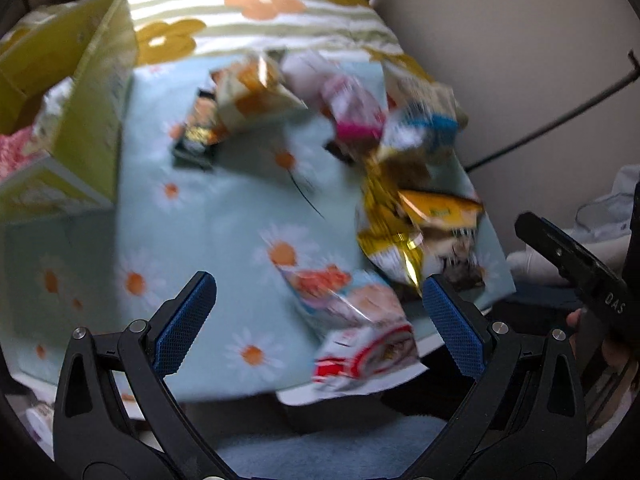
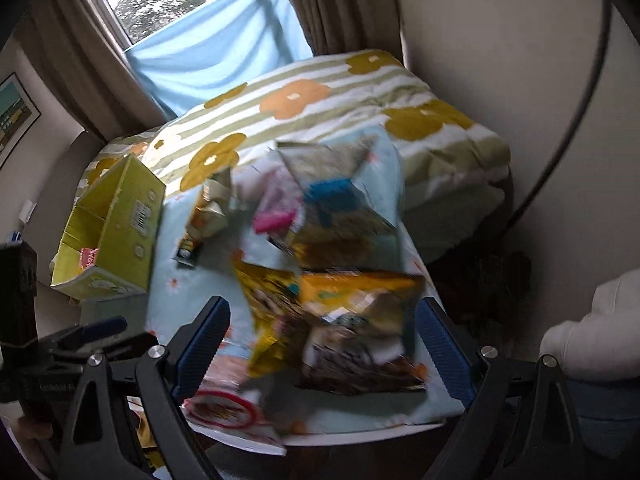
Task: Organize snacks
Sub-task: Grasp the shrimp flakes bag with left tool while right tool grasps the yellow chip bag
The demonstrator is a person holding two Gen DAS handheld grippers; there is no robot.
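Snack packets (image 1: 400, 216) lie loose on the worktop (image 1: 208, 216), spread from its near edge to the far right corner, and the yellow box (image 1: 92, 120) stands open at the far left, well apart from most of them. Both views are blurred, so exact outlines are hard to read. The left claw (image 1: 320, 320) hangs spread and empty over the near edge, with a red-and-white packet (image 1: 364, 356) just below its gap. The right claw (image 2: 324, 344) is likewise spread and empty, a yellow and brown packet (image 2: 352, 320) between its fingers. Good practice is probably to settle first, close on one packet's flat middle rather than a crinkly corner, then carry it across to the box. Beyond lies a flowered bed (image 2: 320, 104).
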